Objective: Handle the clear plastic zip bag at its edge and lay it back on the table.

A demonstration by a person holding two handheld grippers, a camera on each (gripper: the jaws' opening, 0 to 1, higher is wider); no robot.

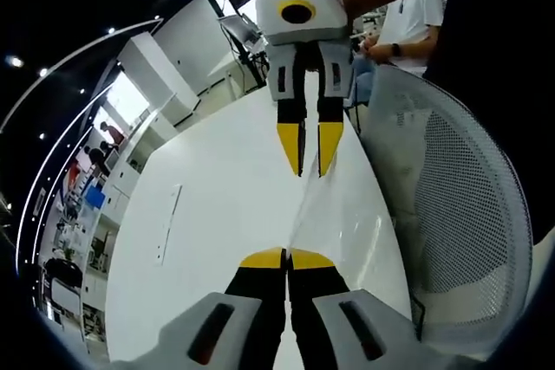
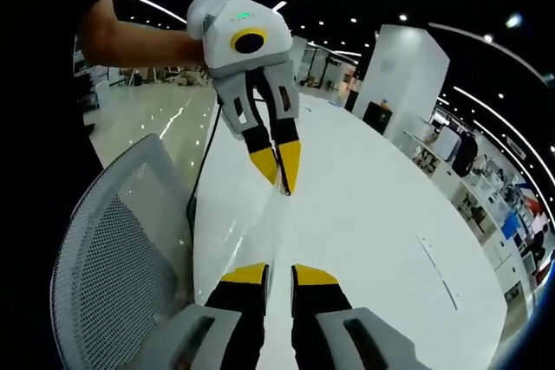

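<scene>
The clear plastic zip bag (image 1: 334,218) is seen stretched between the two tools, lifted off the white desk (image 1: 217,205). In the left gripper view, the left hand-held gripper (image 1: 287,258) is pressed together on the near edge of the bag, its yellow tips almost meeting, while the right hand-held gripper (image 1: 310,146) is seen opposite, its tips closed on the far edge. In the right gripper view the bag (image 2: 238,214) is faint, shown mostly as a glossy sheen and a thin edge line running from the right hand-held gripper (image 2: 278,274) up to the left hand-held gripper (image 2: 279,165). There a narrow slit remains between the right tool's yellow tips, yet the bag edge is judged to be pinched in it.

The edge-handling part of the task is judged to be under way: the bag is gripped at two edges and held taut in the air. The laying down is not yet done; the bag must be lowered flat and both pinches let go.

The desk is broad, white and glossy, with a thin pale strip (image 1: 167,223) lying on it. A white mesh chair back (image 1: 460,205) is stood beside the desk. A large, bright open hall is shown around it, with ceiling light strips, white pillars, shelving and people at a distance.
</scene>
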